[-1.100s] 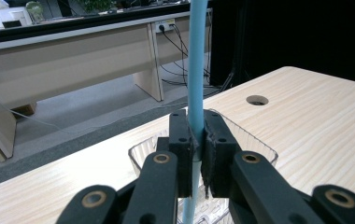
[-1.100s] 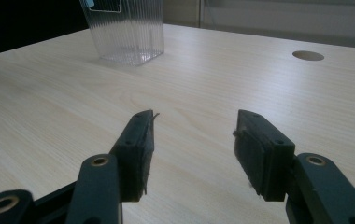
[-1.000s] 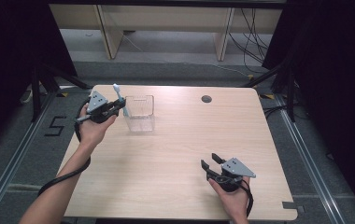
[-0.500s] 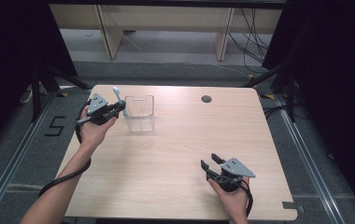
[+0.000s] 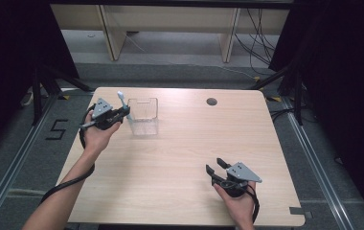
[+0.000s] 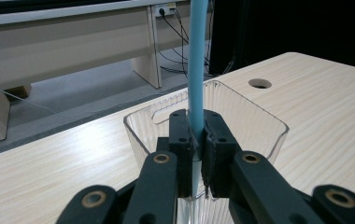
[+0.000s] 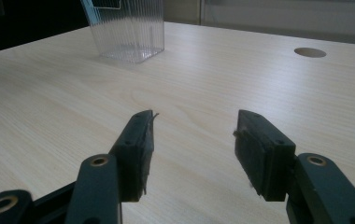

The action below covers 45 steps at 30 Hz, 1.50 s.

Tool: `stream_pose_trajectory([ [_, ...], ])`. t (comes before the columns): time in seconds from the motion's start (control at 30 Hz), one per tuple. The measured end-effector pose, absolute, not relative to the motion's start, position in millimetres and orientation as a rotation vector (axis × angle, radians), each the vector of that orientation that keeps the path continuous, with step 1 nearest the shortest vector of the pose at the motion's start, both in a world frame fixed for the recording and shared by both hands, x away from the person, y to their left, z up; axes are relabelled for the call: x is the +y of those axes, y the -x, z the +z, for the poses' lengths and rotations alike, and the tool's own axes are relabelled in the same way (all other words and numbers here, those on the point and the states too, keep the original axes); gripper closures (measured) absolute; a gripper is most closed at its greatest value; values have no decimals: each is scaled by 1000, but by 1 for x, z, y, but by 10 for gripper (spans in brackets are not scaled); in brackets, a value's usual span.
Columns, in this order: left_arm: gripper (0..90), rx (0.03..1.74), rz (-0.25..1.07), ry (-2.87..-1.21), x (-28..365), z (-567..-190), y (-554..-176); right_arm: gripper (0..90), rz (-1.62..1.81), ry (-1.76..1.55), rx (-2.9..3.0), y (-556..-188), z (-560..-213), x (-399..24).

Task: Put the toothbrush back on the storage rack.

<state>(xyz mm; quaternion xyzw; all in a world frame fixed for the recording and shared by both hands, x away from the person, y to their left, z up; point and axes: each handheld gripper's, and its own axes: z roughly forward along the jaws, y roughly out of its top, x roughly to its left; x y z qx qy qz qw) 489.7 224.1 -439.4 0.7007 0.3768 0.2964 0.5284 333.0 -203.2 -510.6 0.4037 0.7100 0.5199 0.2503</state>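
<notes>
Here the left gripper (image 5: 122, 113) had its fingers clenched on a light blue toothbrush (image 6: 197, 60). Its handle was a thin, smooth, pale blue stick that stood almost upright between the two black fingers (image 6: 181, 140). In the high view the head, white and slightly wider, pointed up and a little away from the person. The toothbrush was held at the near left rim of a clear plastic cup (image 5: 143, 116), which stood on the far left part of the wooden bench (image 5: 180, 158). The cup was square with rounded corners, ribbed on its walls, and looked empty.

The top of the toothbrush was cut off by the upper edge of the left gripper view, so the bristles could not be seen there. Its lower end was hidden behind the fingers, and I could not tell whether it reached inside the cup.

The right gripper (image 7: 194, 140) rested low over the near right part of the bench, fingers released and wide apart, with nothing between them.
</notes>
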Motion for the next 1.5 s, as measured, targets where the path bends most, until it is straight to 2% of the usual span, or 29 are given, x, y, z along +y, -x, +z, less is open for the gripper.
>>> stream_pose_trajectory([
  [1.4,813,929,684,-1693,222,-460,-494,470,1390,-1061,1940,-335,-512,-204],
  [1.5,812,930,680,-1694,222,-460,-494,469,1403,-1147,1952,-331,-511,-201],
])
